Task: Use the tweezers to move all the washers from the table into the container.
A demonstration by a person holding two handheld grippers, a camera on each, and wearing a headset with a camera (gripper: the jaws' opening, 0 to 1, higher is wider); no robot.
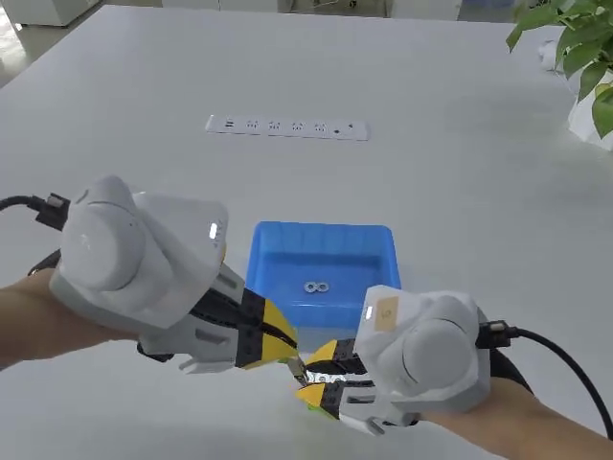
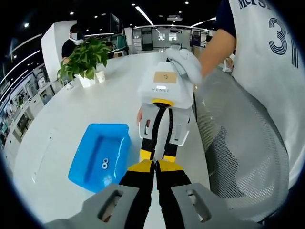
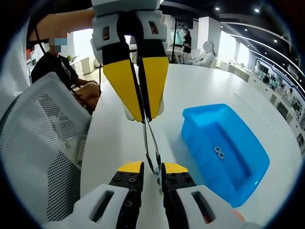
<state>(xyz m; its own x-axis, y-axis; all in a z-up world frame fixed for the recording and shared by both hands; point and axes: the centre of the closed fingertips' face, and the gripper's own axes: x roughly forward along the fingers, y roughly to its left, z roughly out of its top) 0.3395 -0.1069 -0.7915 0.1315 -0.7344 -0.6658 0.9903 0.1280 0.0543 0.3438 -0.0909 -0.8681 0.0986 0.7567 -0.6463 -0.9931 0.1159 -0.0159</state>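
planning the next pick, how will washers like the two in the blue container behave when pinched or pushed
The two washers lie flat in the blue container, so a push would probably slide them, not roll them. They look small and thin, so likely light and apt to slip from the tweezers.

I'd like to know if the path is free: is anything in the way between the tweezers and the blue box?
Nothing visible is. Just bare table lies between the tips of the tweezers and the near wall of the blue box, where two washers already lie.
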